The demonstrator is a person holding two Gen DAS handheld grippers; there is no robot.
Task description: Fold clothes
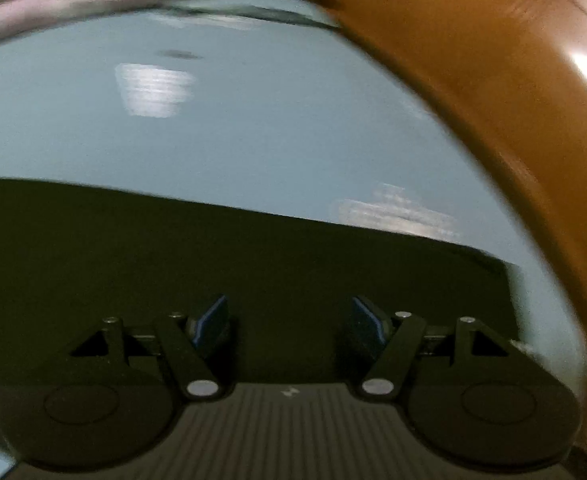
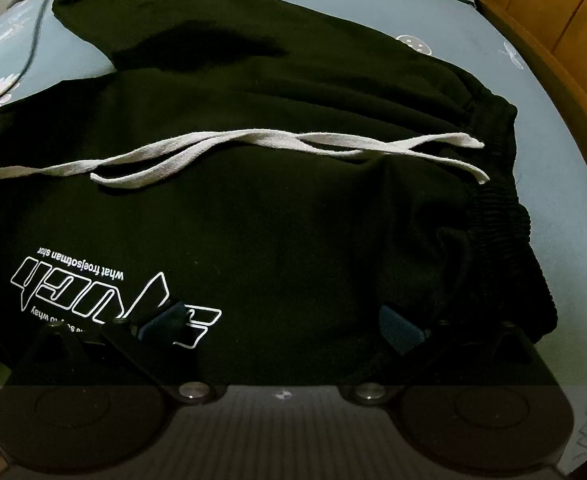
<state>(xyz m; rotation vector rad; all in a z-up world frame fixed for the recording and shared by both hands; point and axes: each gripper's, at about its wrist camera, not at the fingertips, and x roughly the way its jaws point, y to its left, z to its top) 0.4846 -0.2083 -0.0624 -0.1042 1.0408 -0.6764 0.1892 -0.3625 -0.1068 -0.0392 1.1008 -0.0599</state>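
Black sweatpants [image 2: 253, 208] spread over blue patterned bedsheet [image 2: 541, 92], filling right-wrist frame; white drawstring [image 2: 253, 146] across middle, elastic waistband [image 2: 497, 184] at right, printed logo [image 2: 105, 296] lower left. Right claw [image 2: 285, 320] open over fabric, gripping nothing. Left view blurred: only plain dark cloth edge, left claw [image 1: 289, 318] open, empty. Orange-brown bed frame [image 1: 493, 80] upper right.

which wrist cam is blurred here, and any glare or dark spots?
Left wrist: motion-smeared, worst along the top; white glare patches on the blue sheet; dark garment nearly featureless. Right wrist: sharp, white drawstring and printed logo crisp; black shorts underexposed, folds barely readable; fisheye bends the wooden frame.
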